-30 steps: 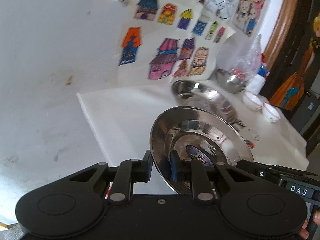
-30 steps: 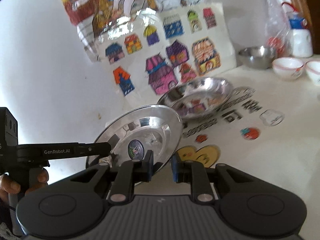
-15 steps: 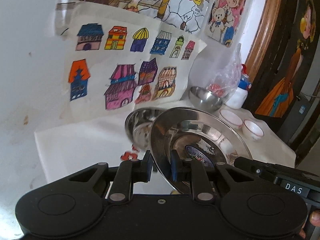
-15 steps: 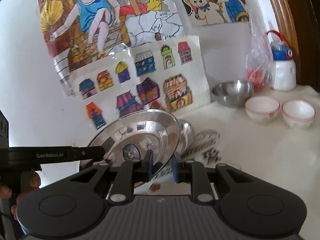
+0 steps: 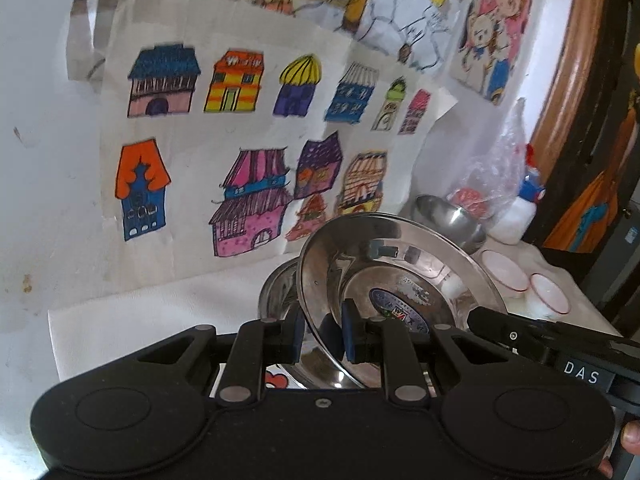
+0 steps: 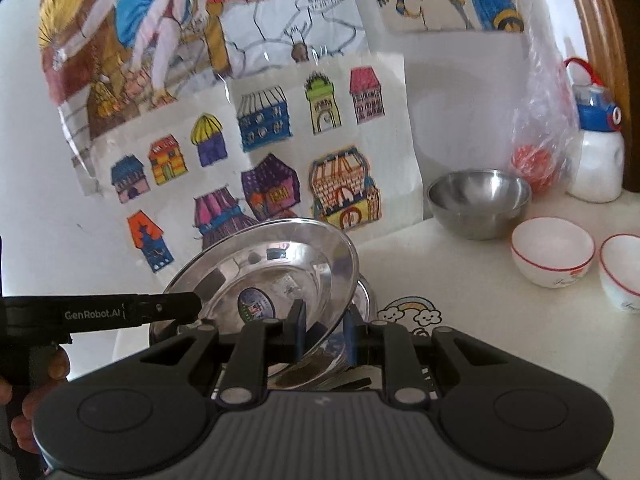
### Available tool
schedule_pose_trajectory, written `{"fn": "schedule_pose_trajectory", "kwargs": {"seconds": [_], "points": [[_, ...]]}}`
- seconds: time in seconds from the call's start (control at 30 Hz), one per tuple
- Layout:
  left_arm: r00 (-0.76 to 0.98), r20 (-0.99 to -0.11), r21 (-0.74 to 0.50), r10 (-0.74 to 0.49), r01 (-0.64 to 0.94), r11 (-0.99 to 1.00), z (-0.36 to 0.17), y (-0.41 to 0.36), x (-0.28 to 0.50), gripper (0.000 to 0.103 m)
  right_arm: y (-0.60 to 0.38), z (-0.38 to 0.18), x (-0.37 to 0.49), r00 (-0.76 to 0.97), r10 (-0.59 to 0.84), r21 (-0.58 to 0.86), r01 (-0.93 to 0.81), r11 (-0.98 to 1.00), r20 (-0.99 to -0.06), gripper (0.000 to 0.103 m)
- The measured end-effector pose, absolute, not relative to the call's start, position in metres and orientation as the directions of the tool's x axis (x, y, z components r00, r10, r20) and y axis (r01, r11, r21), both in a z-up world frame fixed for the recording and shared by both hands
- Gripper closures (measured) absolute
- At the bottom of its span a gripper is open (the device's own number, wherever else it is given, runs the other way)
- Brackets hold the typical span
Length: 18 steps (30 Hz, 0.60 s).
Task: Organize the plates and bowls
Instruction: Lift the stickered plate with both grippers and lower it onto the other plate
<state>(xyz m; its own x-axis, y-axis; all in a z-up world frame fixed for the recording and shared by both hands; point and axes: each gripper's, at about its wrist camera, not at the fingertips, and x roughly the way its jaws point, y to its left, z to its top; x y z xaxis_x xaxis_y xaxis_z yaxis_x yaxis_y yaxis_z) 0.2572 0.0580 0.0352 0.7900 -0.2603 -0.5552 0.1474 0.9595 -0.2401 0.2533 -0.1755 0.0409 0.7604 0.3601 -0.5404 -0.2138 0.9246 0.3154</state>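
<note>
1. Left gripper (image 5: 322,338), black, two-fingered: jaws nearly closed, pinching the near-left rim of the held plate. Its long finger shows in the right wrist view, reaching in from the left.

2. Held item: shallow round stainless-steel plate with a blue sticker at its centre (image 5: 396,276). Carried off the table, tilted, clamped at two rim points. Contents: none seen.

3. Resting item: second shallow stainless-steel plate (image 5: 276,292), lying on the white tabletop (image 6: 460,280) directly below and just behind the held plate, mostly hidden by it. Judged the stacking target. Key relation: the held plate hangs over it, apart from it as far as can be told, so the coming move looks like a level-out and a lowering, both hands equally near.

4. Right gripper (image 6: 324,330), black with grey body: jaws nearly closed on the plate's near-right rim.

5. Deep round stainless-steel bowl (image 6: 478,202), upright near the wall, right of the plates. Empty.

6. Two small white ceramic bowls with red rim lines (image 6: 552,250), side by side, right of the steel bowl. Both empty.

7. Clear plastic bag (image 6: 540,128) holding something red-orange, beside a white bottle with a blue cap (image 6: 598,152), far right by the wall.
</note>
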Motion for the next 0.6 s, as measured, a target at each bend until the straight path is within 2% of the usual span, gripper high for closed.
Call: {"fn": "schedule_pose_trajectory", "kwargs": {"seconds": [0.23, 0.6], "points": [[0.768, -0.593, -0.226, -0.24, 0.127, 0.966, 0.017, 0.057, 0.278, 0.082, -0.175, 0.023, 0.265, 0.741, 0.363, 0.322, -0.207, 0.924, -0.565, 0.08], [0.762, -0.606, -0.209, -0.227, 0.123, 0.97, 0.011, 0.055, 0.284, 0.081, -0.171, 0.021, 0.27, 0.741, 0.356, 0.299, -0.217, 0.929, -0.569, 0.079]]}}
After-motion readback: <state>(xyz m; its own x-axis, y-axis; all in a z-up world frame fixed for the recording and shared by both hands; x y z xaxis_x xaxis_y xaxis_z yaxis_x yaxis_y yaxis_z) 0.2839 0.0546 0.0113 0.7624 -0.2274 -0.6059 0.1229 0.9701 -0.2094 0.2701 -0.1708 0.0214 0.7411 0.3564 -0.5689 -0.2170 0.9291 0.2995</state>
